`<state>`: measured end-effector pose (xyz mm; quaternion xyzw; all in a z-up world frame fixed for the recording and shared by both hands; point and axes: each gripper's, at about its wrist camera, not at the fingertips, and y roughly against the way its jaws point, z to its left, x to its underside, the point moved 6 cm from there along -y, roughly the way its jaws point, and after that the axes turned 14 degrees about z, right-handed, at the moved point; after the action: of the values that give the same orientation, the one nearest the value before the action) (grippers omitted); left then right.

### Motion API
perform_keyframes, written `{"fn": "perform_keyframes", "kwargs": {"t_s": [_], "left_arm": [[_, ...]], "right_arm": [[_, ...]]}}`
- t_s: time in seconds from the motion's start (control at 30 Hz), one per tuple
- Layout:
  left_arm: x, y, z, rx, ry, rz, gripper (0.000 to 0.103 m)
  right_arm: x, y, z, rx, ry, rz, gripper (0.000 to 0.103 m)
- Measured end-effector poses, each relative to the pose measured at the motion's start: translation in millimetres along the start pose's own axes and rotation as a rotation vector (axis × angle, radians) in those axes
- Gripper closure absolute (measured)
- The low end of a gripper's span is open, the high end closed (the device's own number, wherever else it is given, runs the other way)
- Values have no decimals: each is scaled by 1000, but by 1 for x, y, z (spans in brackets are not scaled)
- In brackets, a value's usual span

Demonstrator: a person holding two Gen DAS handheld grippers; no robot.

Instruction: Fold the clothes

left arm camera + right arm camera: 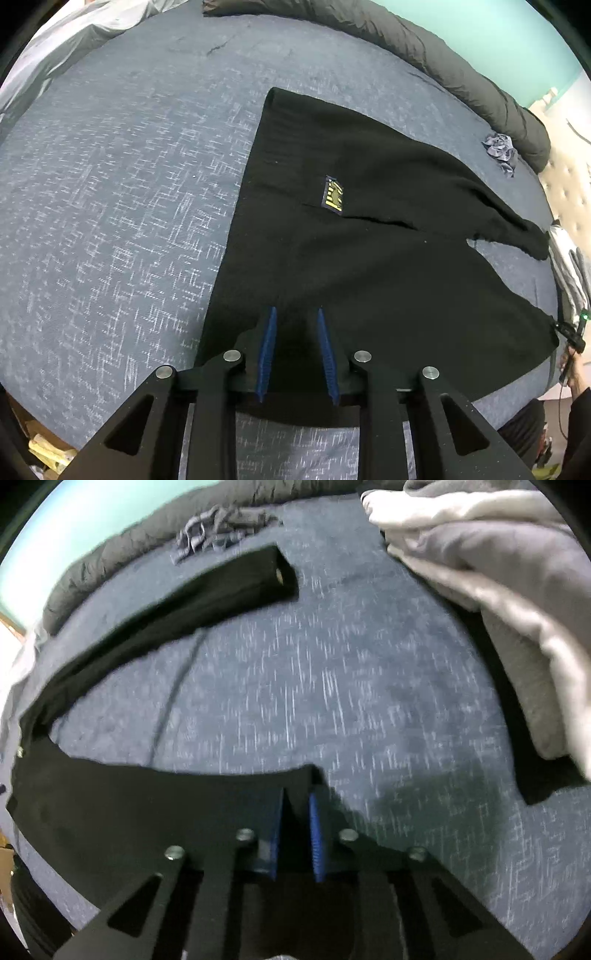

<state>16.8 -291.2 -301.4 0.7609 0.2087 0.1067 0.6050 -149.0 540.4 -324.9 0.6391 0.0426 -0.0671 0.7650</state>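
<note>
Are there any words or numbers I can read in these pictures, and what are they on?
No readable words or numbers in either view.
Small dark blue patch with yellow stripes on the black fabric garment: a striped yellow emblem, too small to read any text.

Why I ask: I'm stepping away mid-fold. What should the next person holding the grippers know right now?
Left gripper: jaws apart over the near edge of the black garment, no visible grip.
Right gripper: nearly shut, apparently pinching a corner of that garment.
The garment lies spread on the blue bed, label up, one sleeve stretched out.
Done: laid flat.
Left: probably bring the sleeve in, then fold the body.
</note>
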Motion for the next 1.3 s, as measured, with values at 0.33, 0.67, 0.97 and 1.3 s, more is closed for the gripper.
{"fn": "perform_keyframes", "kwargs": {"t_s": [0.33,0.67,0.97,1.3], "left_arm": [[-8,-8,-7,-4,16,8,77],[-8,2,-16,3,-8,1,72],[-7,-3,-25,40,2,-4,69],[3,14,-35,38,-25,-22,68]], "right_arm": [[-60,6,27,33,14,-56,96],[-33,33,-11,-32,-101,-170,55],[29,27,-18,-108,-55,-95,55],[35,27,1,-159,-60,-94,94]]}}
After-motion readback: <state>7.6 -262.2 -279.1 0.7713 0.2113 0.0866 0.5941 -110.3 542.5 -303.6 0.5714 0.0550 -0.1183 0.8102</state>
